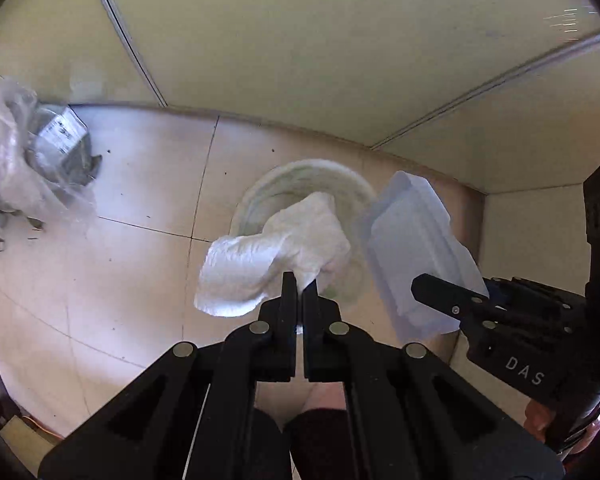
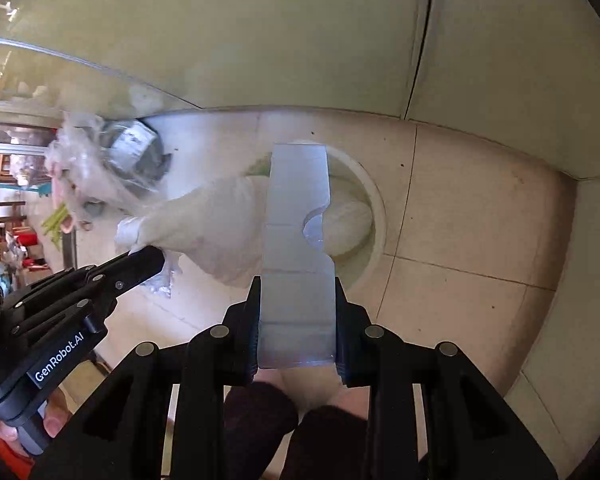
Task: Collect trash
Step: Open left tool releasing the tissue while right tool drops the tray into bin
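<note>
My left gripper (image 1: 300, 284) is shut on a crumpled white paper towel (image 1: 268, 252) and holds it above a round white bin (image 1: 284, 176) on the tiled floor. My right gripper (image 2: 298, 284) is shut on a clear plastic tray (image 2: 298, 232), held just right of the towel and over the same bin (image 2: 374, 196). The tray also shows in the left wrist view (image 1: 416, 240), with the right gripper (image 1: 428, 288) behind it. The towel (image 2: 208, 228) and the left gripper (image 2: 148, 258) show in the right wrist view.
A heap of clear plastic wrap and a grey packet (image 1: 40, 160) lies on the floor to the left, against the wall; it also shows in the right wrist view (image 2: 112, 168). Cream walls meet in a corner (image 1: 484, 192) to the right of the bin. My dark-trousered legs (image 1: 292, 444) are below.
</note>
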Motion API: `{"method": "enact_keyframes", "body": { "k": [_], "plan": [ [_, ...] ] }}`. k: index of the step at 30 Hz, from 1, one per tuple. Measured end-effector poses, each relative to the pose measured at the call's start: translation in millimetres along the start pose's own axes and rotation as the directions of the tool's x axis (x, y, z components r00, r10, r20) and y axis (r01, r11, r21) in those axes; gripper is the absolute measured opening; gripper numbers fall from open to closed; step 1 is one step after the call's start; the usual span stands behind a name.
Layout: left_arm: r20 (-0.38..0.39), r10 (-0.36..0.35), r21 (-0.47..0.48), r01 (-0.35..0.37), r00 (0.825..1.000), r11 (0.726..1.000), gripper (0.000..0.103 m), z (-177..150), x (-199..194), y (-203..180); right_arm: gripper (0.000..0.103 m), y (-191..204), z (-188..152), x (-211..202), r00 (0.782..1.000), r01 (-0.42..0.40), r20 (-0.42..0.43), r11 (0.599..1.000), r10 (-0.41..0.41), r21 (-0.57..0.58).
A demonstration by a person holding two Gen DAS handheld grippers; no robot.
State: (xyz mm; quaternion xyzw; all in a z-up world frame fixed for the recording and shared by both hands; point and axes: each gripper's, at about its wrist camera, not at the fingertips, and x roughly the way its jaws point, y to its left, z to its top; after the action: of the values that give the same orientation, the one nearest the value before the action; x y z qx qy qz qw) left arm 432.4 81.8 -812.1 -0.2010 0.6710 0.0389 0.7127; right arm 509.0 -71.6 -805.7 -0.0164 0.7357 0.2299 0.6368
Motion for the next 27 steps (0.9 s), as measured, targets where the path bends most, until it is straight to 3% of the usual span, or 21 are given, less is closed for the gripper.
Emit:
{"method": "enact_keyframes", "body": {
  "k": [9, 11, 12, 13, 20, 27],
  "plan": [
    [-0.05, -0.012, -0.051, 0.01, 0.999, 0.999, 0.002, 13, 65, 13, 0.028, -21, 7, 50, 0.997, 0.009, -0.079, 0.999, -0.006, 0.039],
    [-0.068, -0.017, -0.049, 0.014, 0.998, 0.999, 0.017, 11, 66, 12, 0.037, -20, 6, 57, 0.993, 0.012, -0.117, 0.999, -0.008, 0.034],
    [-0.076, -0.018, -0.053, 0.014, 0.997, 0.998, 0.032, 11, 67, 13, 0.045, -20, 6, 60, 0.991, 0.021, -0.134, 0.999, -0.017, 0.029],
    [-0.073, -0.014, -0.057, 0.009, 0.997, 0.998, 0.039, 9, 64, 13, 0.047, -20, 6, 62, 0.991, 0.029, -0.134, 0.999, -0.025, 0.025],
    [-0.047, 0.012, -0.093, -0.016, 0.999, 0.996, 0.04, 7, 28, 25, 0.05, -16, -5, 21, 0.993, 0.038, -0.114, 0.999, -0.038, 0.003],
    [0.009, 0.04, -0.071, -0.039, 0.999, 0.997, 0.04, 3, -65, 20, 0.05, 5, -17, -78, 1.0, 0.019, -0.022, 0.998, -0.017, 0.059]
  ]
}}
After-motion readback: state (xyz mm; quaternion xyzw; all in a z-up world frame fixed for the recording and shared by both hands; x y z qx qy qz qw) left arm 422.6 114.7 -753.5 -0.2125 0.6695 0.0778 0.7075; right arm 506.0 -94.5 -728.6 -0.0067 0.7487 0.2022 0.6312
